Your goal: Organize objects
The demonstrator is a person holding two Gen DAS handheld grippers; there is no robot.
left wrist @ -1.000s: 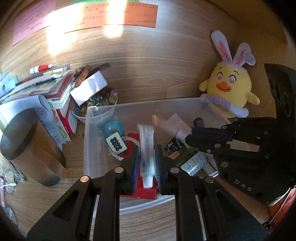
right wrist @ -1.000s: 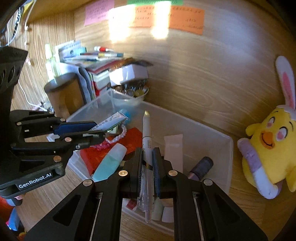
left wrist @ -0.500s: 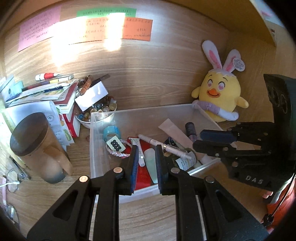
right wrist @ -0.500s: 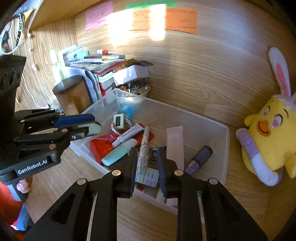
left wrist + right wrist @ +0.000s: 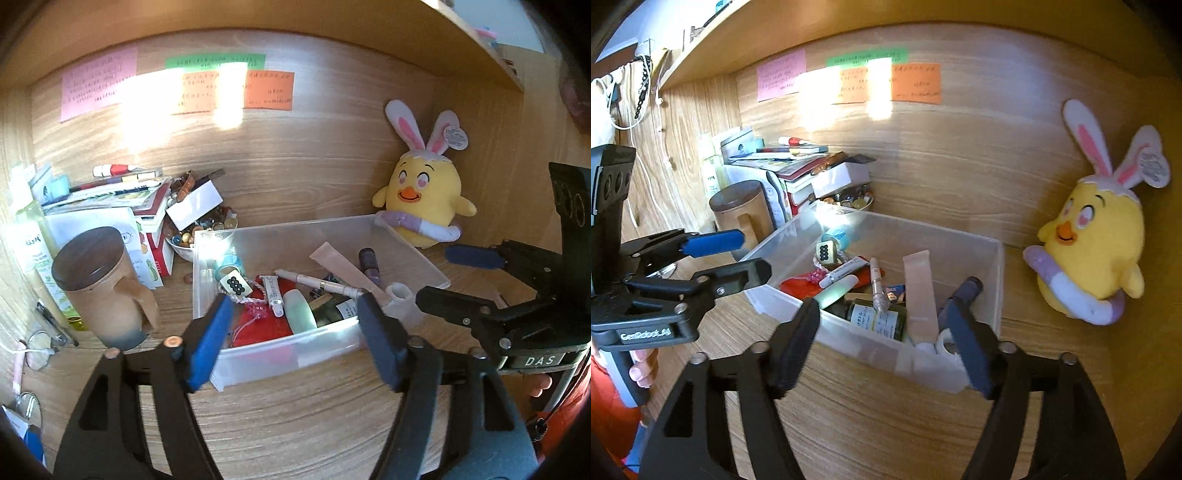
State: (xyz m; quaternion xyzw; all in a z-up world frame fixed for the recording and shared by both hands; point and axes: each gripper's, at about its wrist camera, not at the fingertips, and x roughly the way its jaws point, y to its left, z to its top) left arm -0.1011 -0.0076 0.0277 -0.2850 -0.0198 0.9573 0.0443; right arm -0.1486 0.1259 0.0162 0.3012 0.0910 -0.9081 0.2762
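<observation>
A clear plastic bin [image 5: 406,245] [image 5: 999,266] stands on the wooden desk. In it lie a white tube [image 5: 272,295] [image 5: 842,271], a white pen [image 5: 317,282] [image 5: 877,282], a mint tube [image 5: 300,309], a beige tube [image 5: 347,271] [image 5: 919,291], a red pouch [image 5: 266,325], a dark bottle [image 5: 877,317] and a mahjong tile [image 5: 235,283]. My left gripper [image 5: 295,339] is open and empty, in front of the bin. My right gripper [image 5: 886,347] is open and empty, at the bin's near right side. Each gripper also shows in the other's view.
A yellow chick plush [image 5: 424,199] [image 5: 1097,243] sits right of the bin. A brown lidded mug [image 5: 99,288] [image 5: 744,210], stacked books [image 5: 110,206], and a bowl of small items [image 5: 192,236] stand at the left. Sticky notes [image 5: 221,88] hang on the back wall.
Both grippers let go: the left dropped the white tube, the right the white pen, into the bin. Both have pulled back from the bin and opened wide.
</observation>
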